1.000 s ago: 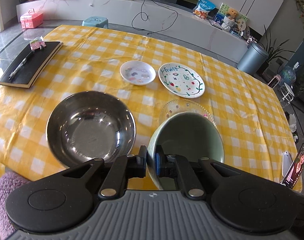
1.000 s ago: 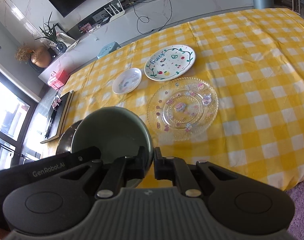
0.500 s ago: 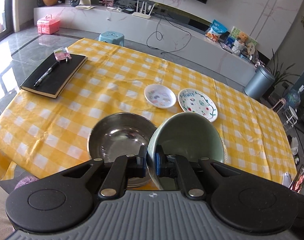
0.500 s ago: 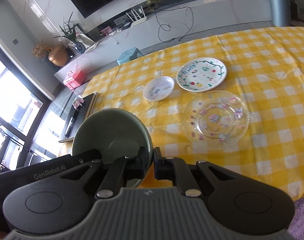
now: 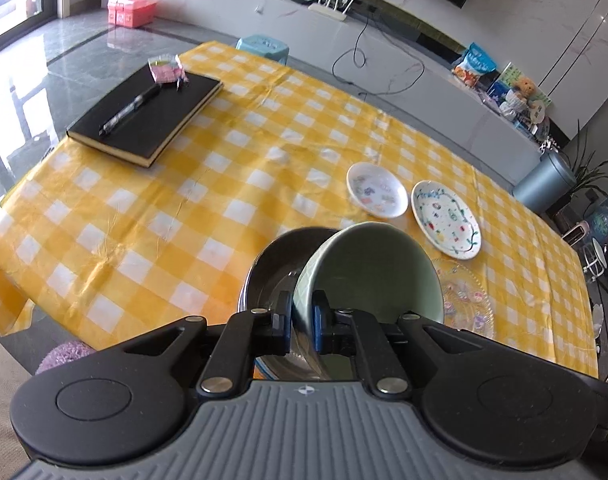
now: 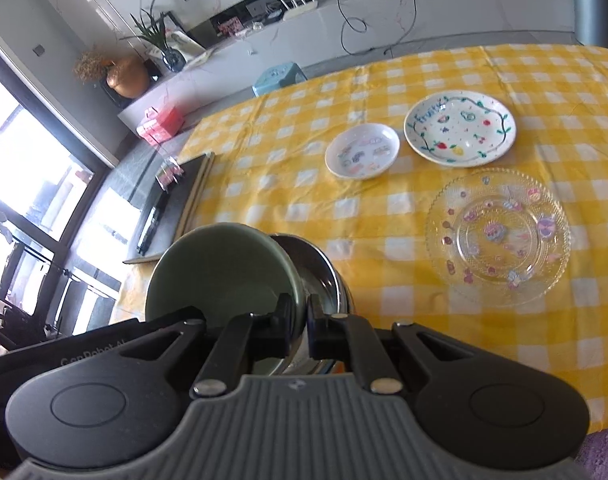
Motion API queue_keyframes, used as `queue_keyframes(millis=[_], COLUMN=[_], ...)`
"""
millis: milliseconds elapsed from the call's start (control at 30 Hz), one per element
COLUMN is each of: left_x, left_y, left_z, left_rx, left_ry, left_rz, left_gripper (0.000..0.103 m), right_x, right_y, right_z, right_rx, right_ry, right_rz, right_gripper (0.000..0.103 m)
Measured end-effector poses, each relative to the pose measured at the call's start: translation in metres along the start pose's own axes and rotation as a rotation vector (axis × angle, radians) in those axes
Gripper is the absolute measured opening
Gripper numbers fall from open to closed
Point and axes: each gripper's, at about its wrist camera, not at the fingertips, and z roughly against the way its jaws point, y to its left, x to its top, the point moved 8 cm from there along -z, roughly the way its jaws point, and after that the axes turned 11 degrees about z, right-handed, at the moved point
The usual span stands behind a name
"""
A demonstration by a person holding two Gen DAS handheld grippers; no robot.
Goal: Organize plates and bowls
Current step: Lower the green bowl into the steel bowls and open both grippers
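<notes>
Both grippers, left gripper point(image 5: 302, 322) and right gripper point(image 6: 302, 326), point steeply down, jaws clamped narrow on the tilted green bowl's point(image 5: 368, 264) rim above the steel bowl point(image 6: 324, 276); bare checked tablecloth point(image 5: 184, 208) lies leftward.

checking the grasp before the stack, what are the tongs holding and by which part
Both tongs hold the green bowl by its rim: the left tongs pinch the near wall on one side, the right tongs on the opposite side.

The green bowl point(image 5: 368, 272), pinched at its rim by both grippers, now hangs tilted over the steel bowl point(image 5: 272, 276) — a second ago it was beside the steel bowl, over the glass plate point(image 6: 498, 236), which now lies uncovered.
</notes>
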Motion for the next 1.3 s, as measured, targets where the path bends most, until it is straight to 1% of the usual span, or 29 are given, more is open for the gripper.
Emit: queue_keyframes(millis=[100,267,467,567,633,767,833,1033,1133,1200,1300], left_x=[-0.004,-0.005,-0.005,-0.006,-0.005,-0.005,-0.005,-0.003,-0.003,-0.002,0.000], left_y=[0.005,0.008,0.010,0.009,0.008,0.008,0.007,0.006,0.005,0.004,0.002], left_z=[-0.010,-0.016,-0.021,-0.022,-0.022,-0.022,-0.022,-0.023,-0.023,-0.021,-0.018], left_rx=[0.010,0.036,0.064,0.063,0.068,0.068,0.066,0.076,0.079,0.087,0.095], left_ry=[0.027,0.032,0.040,0.040,0.038,0.038,0.037,0.024,0.018,0.001,-0.016], left_rz=[0.005,-0.015,-0.035,-0.040,-0.043,-0.046,-0.048,-0.073,-0.083,-0.098,-0.112], left_gripper=[0.011,0.011,0.011,0.012,0.012,0.014,0.016,0.016,0.019,0.021,0.025], right_x=[-0.005,-0.007,-0.006,-0.006,-0.006,-0.005,-0.005,-0.005,-0.003,0.001,0.008], right_y=[-0.003,-0.005,0.000,0.001,0.002,0.004,0.005,0.005,0.005,0.007,0.010], right_z=[-0.012,-0.023,-0.031,-0.035,-0.035,-0.036,-0.035,-0.031,-0.025,-0.018,-0.009], right_rx=[-0.009,-0.005,-0.027,-0.040,-0.045,-0.056,-0.058,-0.057,-0.067,-0.068,-0.074], right_ry=[0.033,0.055,0.069,0.073,0.069,0.065,0.063,0.050,0.025,-0.008,-0.042], right_rz=[-0.005,-0.007,0.045,0.065,0.078,0.103,0.106,0.102,0.119,0.135,0.170], right_gripper=[0.006,0.006,0.006,0.006,0.006,0.011,0.011,0.013,0.014,0.021,0.021])
